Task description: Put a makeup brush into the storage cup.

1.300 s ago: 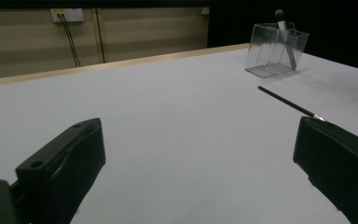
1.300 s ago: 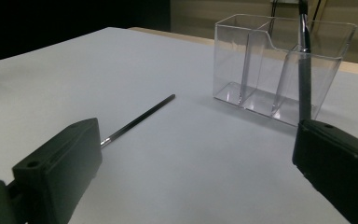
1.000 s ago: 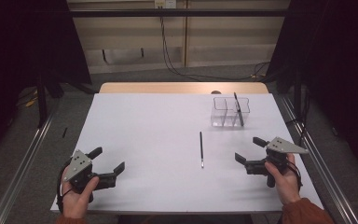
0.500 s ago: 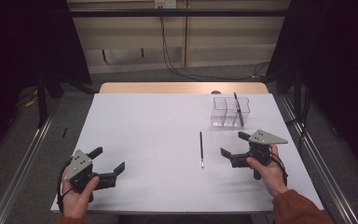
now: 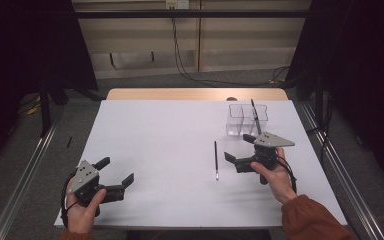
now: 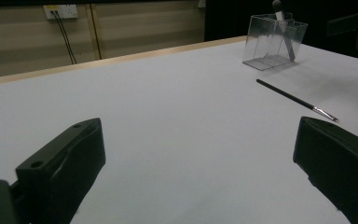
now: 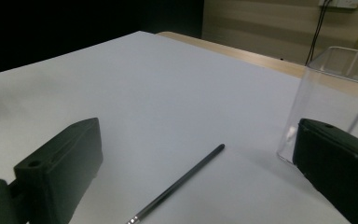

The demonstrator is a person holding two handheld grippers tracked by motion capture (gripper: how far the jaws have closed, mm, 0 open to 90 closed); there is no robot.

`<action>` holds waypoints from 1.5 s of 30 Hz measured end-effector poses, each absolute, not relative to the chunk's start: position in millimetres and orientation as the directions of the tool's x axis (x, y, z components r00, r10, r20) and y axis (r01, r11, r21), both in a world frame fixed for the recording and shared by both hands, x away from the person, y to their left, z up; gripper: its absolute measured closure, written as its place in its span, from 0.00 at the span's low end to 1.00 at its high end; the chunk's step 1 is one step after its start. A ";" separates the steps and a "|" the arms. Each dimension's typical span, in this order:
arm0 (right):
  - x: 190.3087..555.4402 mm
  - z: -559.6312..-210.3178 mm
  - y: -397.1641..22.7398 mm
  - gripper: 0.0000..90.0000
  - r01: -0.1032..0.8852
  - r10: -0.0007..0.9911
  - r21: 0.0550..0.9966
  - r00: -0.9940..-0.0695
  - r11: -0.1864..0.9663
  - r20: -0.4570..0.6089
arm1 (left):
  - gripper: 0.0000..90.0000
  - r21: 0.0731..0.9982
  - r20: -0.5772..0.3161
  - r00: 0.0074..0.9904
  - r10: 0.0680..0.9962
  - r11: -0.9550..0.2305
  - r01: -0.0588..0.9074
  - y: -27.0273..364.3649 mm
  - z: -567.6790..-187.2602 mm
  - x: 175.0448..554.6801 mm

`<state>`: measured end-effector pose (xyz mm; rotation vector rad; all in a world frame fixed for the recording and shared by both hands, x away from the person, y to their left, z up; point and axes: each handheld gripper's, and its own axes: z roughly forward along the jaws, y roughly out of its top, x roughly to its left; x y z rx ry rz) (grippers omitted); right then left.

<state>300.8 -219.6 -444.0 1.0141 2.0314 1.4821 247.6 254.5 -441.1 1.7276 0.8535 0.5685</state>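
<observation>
Table (image 5: 170, 150): white top, bearing everything below; the lit surface is otherwise bare.
Clear holder (image 5: 247, 120): two-compartment transparent box, just beyond the right gripper; one thin brush stands slanted in its far compartment. In the right gripper view its wall (image 7: 335, 93) rises just past the right-hand jaw.
Left gripper (image 5: 115, 175): held low at the near left edge, jaws spread wide with nothing between them; well apart from the work.
Right gripper (image 5: 237, 150): jaws parted and empty, pointing toward the brush and hovering just beside it, not touching.
Loose brush (image 5: 216, 160): thin dark-handled brush lying flat, just ahead of the right gripper's jaws; in the right gripper view (image 7: 177, 186) it lies slantwise between them, metal end nearest the camera.
Step in hand (judgement): approach for a pickup of the loose brush, likely bound for the holder.
Recommendation: lower until the jaw tips nearly meet the table, straddle the handle near its middle, square the jaws across it, then close gently so the thin shaft does not roll or flick away.
</observation>
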 end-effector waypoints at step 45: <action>341.1 -431.9 -184.5 0.05 0.578 0.718 0.701 -0.683 0.418 0.135 | 0.02 0.949 -0.032 0.631 0.775 -0.175 0.263 254.9 -441.6 248.6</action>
